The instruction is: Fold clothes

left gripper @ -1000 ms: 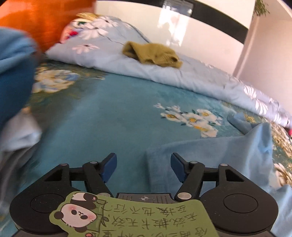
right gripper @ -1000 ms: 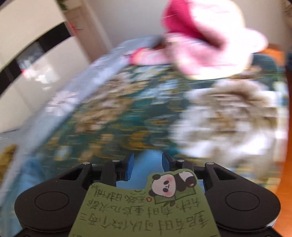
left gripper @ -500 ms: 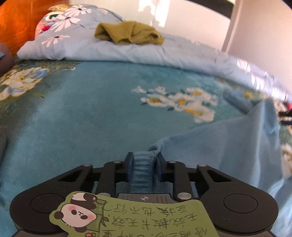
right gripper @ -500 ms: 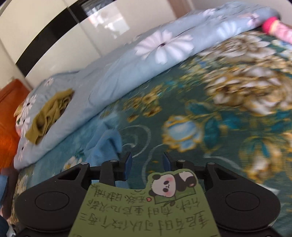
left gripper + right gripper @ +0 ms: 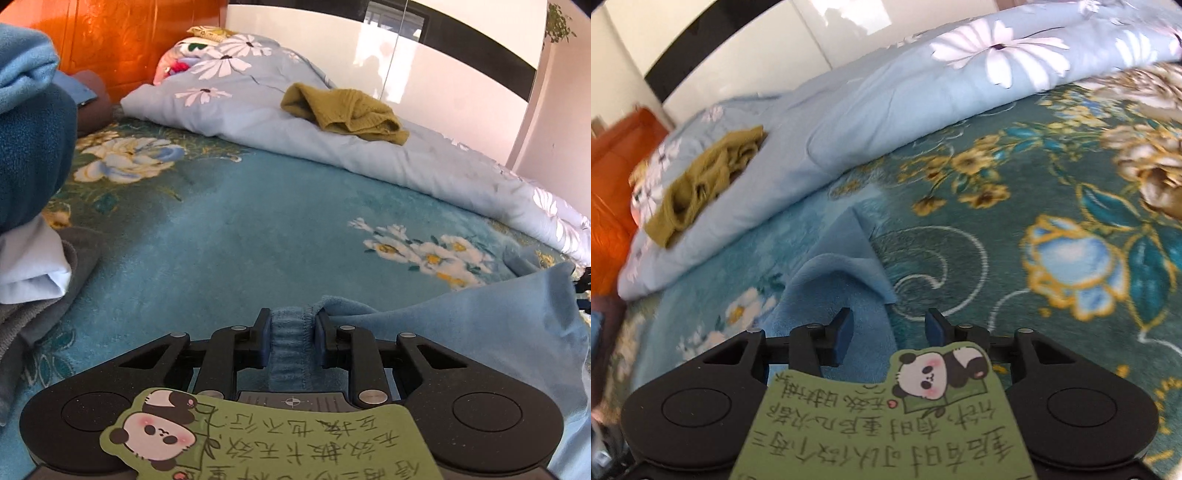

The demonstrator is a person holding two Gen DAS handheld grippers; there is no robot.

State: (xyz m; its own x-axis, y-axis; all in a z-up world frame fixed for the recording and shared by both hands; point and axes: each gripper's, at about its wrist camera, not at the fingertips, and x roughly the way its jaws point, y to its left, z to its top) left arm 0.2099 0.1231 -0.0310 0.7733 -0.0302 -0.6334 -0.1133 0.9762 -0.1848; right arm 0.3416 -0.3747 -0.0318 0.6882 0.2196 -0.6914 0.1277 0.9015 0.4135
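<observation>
A light blue fleece garment (image 5: 480,332) lies on the teal floral blanket. My left gripper (image 5: 291,332) is shut on its ribbed elastic edge, and the cloth spreads away to the right. In the right wrist view the same garment (image 5: 842,269) ends in a raised, folded corner just ahead of my right gripper (image 5: 888,326). The right jaws are opening. The garment's edge lies under the left fingertip (image 5: 845,325), and no pad presses on it.
An olive knitted garment (image 5: 347,110) (image 5: 701,188) rests on the rolled pale blue flowered duvet (image 5: 406,155) at the back. A pile of blue, white and grey clothes (image 5: 29,206) sits at the left. An orange headboard (image 5: 110,40) stands behind.
My left gripper, open a second ago, has shut on the garment's ribbed edge. My right gripper has swung across the bed from a pink object to the garment's corner, and its jaws have widened.
</observation>
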